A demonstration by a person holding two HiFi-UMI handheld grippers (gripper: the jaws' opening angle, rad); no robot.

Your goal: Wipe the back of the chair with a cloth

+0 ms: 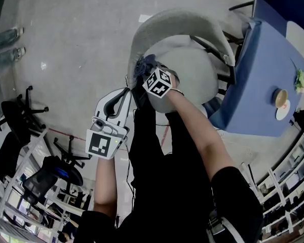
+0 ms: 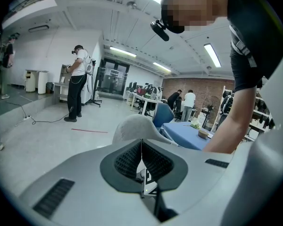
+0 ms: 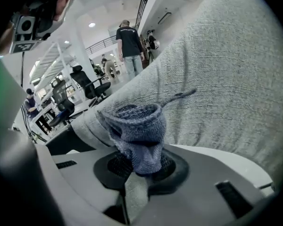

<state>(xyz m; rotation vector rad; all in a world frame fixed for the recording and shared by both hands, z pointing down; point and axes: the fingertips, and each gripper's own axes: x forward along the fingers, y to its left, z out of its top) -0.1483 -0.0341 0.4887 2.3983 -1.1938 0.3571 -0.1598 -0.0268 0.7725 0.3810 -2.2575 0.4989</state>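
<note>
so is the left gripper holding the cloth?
No, the left gripper has its jaws together with nothing between them; the blue-grey cloth is clamped in the right gripper.

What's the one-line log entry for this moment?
right gripper: shut on cloth | cloth: against chair back | left gripper: shut, empty, clear of chair back | step: wiping

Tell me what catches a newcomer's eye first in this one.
The crumpled blue cloth clamped in the right gripper, right up against the grey chair at the middle of the head view. Next, the left gripper, shut and empty, nearer the person, and the blue table at the right.
</note>
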